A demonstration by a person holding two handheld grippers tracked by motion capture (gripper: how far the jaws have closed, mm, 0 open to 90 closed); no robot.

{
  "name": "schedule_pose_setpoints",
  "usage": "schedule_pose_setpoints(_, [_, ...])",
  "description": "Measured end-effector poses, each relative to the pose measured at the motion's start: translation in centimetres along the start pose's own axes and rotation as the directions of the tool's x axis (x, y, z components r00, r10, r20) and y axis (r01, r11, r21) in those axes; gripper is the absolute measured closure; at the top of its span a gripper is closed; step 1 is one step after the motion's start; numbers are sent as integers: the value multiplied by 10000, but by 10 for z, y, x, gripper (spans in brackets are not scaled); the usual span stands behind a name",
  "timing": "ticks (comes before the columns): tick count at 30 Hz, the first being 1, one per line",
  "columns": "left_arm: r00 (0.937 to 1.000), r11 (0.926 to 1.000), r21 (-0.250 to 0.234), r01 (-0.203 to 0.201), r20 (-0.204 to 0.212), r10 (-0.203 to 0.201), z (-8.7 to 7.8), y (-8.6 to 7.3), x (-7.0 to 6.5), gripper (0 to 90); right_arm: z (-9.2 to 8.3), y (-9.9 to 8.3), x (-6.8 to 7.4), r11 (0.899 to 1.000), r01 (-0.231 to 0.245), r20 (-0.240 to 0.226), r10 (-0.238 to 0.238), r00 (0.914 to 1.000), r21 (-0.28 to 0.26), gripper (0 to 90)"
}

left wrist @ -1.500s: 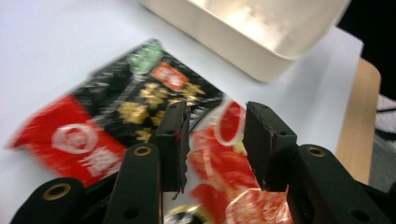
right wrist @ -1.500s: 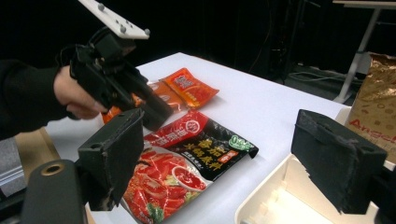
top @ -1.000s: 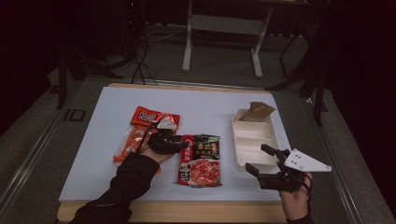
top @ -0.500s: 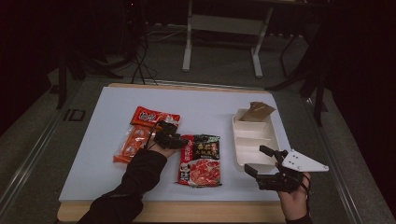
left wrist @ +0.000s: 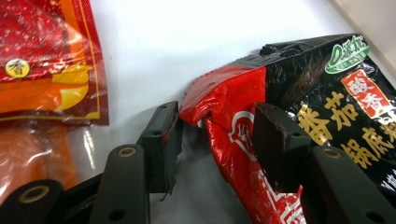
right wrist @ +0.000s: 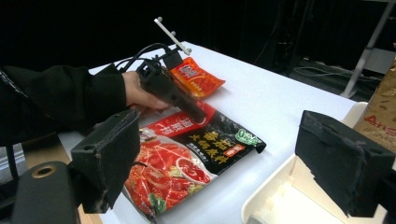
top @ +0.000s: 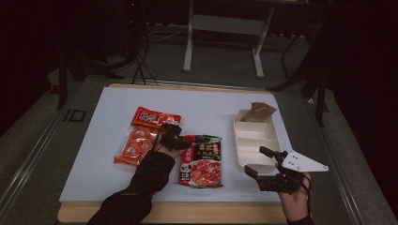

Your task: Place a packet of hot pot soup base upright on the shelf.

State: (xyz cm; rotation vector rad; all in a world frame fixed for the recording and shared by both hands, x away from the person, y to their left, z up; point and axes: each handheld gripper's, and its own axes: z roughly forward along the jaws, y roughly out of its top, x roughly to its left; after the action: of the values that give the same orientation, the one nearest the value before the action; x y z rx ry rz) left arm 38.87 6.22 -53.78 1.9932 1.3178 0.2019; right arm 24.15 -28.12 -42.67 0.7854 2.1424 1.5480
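On the white tabletop (top: 108, 140), with the white three-compartment tray (top: 274, 140) at its right side as the landmark, the biggest change is in the person's left arm: since a second ago the left gripper (top: 176, 140) has slid from the orange-red packets toward the tray and sunk onto the near-left corner of the red-and-black glossy foil soup-base packet (top: 202, 160), which lies flat just left of the tray. Its jaws have just been opening a little and now stand part open astride that crumpled red corner; in the left gripper view one pad (left wrist: 275, 144) rests against the foil while the other stands just clear, so I judge a pickup is being lined up, not yet gripped. The right gripper (top: 257, 161), open and empty, has stayed by the tray's near edge. Farther left of the tray lie the two orange-red snack packets (top: 141, 138). A brown paper sachet (top: 259, 111) leans in the tray's far compartment.
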Motion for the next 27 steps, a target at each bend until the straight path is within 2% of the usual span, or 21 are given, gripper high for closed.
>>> schedule_pose_setpoints(2, [9984,9986,87,-518,-229,520,0,-1,-6,537,0,0,0,10000,50,-7,-50,10000,30,139])
schedule_pose_setpoints(3, [9978,9978,205,-626,-206,630,0,-1,-8,571,1,0,0,10000,54,-31,-54,10000,13,139])
schedule_pose_setpoints(4, [9978,9978,205,-626,-206,630,0,-1,-8,629,1,0,0,10000,45,-43,-45,10000,4,139])
schedule_pose_setpoints(5, [9938,9934,390,-1079,-228,1088,0,-1,-13,680,1,0,0,10000,68,-57,-68,10000,11,139])
schedule_pose_setpoints(6, [9912,9913,466,-1230,-432,1250,0,0,-15,714,1,0,0,10000,60,-45,-60,10000,30,139])
schedule_pose_setpoints(7, [9907,9904,501,-1286,-392,1306,0,0,-15,772,1,0,0,10000,39,-61,-39,10000,42,139])
schedule_pose_setpoints(9, [9923,9916,498,-1192,-293,1208,1,1,-15,809,2,0,0,10000,-12,-135,12,9999,44,139])
schedule_pose_setpoints(12, [9892,9889,362,-1439,-237,1448,0,3,-19,849,2,0,0,9999,143,-217,-143,9997,-36,155])
schedule_pose_setpoints(16, [9898,9898,-65,-1424,23,1424,-4,6,-23,870,0,1,0,9996,238,-246,-242,9994,-151,155])
schedule_pose_setpoints(18, [9879,9878,-246,-1540,134,1543,-9,8,-25,873,1,1,0,9998,210,-134,-211,9997,-44,151])
schedule_pose_setpoints(22, [9880,9865,-776,-1444,439,1481,-20,12,-29,876,0,0,-1,9998,187,94,-187,9998,66,141])
schedule_pose_setpoints(25, [9866,9844,-1065,-1398,696,1477,-30,14,-31,878,-5,2,-1,9982,517,635,-497,9967,-301,143])
schedule_pose_setpoints(27, [9845,9825,-1173,-1446,826,1547,-37,15,-33,879,-8,4,-2,9970,510,760,-465,9960,-584,142])
